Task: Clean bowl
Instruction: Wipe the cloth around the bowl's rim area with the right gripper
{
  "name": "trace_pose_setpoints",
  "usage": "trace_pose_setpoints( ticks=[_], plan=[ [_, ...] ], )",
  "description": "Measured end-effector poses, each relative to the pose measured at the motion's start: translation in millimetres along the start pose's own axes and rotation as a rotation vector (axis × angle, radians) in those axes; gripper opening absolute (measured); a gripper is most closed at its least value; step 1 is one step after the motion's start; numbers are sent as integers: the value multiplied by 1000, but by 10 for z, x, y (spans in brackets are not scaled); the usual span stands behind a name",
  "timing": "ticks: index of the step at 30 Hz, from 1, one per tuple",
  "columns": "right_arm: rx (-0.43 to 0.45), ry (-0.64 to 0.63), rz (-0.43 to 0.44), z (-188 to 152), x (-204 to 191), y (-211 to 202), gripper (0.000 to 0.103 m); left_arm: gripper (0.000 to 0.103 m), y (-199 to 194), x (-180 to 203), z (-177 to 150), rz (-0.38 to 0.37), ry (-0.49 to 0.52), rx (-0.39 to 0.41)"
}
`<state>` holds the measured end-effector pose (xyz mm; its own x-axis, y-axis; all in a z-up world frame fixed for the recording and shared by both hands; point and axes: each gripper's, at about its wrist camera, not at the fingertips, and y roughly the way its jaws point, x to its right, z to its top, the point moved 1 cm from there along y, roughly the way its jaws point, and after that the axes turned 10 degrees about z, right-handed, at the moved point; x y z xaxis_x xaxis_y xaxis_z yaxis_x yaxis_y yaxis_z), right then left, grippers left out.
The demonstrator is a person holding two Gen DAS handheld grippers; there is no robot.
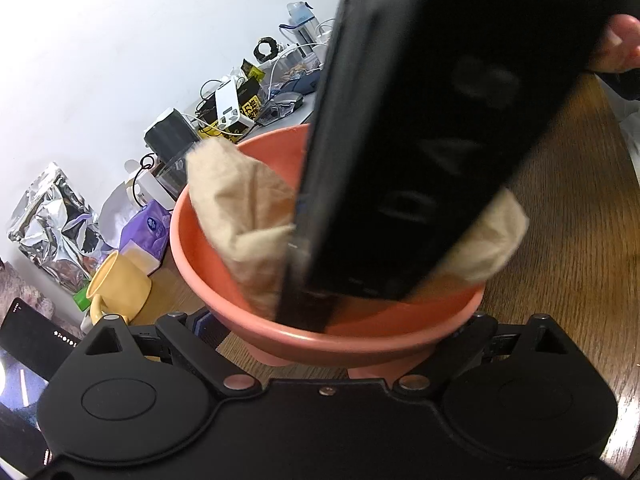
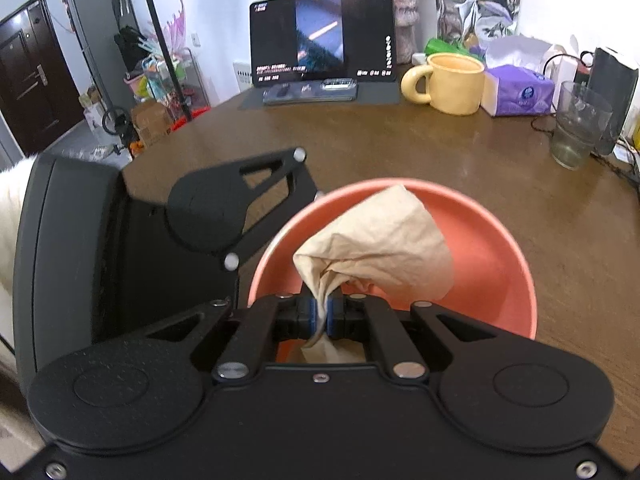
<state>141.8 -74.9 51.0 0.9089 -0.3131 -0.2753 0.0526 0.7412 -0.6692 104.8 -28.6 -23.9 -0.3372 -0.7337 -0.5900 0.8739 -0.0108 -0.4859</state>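
A salmon-pink bowl [image 1: 340, 344] [image 2: 492, 264] stands on the brown wooden table [image 2: 400, 148]. My left gripper [image 1: 342, 326] has its jaws spread wide around the bowl's lower wall, one blue pad [image 1: 204, 320] showing at the left side; its fingertips are hidden under the rim. In the right wrist view the left gripper's arm [image 2: 256, 184] reaches the bowl's left rim. My right gripper [image 2: 326, 314] [image 1: 308, 308] is shut on a crumpled beige cloth [image 2: 384, 240] [image 1: 248, 216] and points down into the bowl, the cloth bunched over the bowl's inside.
At the table's far side stand a yellow mug [image 2: 456, 84], a purple tissue pack [image 2: 520, 90], a drinking glass [image 2: 580, 124], a lit tablet [image 2: 324, 36] and a foil bag [image 2: 476, 0]. A hand [image 1: 624, 44] holds the right gripper. Cables and clutter [image 1: 248, 104] lie behind the bowl.
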Motion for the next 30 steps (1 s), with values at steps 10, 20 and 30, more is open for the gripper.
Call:
trace_pose_setpoints(
  ticks=[10, 20, 30],
  plan=[
    [61, 13, -51, 60, 100, -24, 5, 95, 148, -62, 18, 0, 0, 5],
    [128, 61, -118, 98, 251, -135, 5, 95, 325, -141, 34, -1, 3, 9],
    [140, 87, -173, 69, 332, -254, 5, 95, 529, -232, 53, -2, 0, 7]
  ],
)
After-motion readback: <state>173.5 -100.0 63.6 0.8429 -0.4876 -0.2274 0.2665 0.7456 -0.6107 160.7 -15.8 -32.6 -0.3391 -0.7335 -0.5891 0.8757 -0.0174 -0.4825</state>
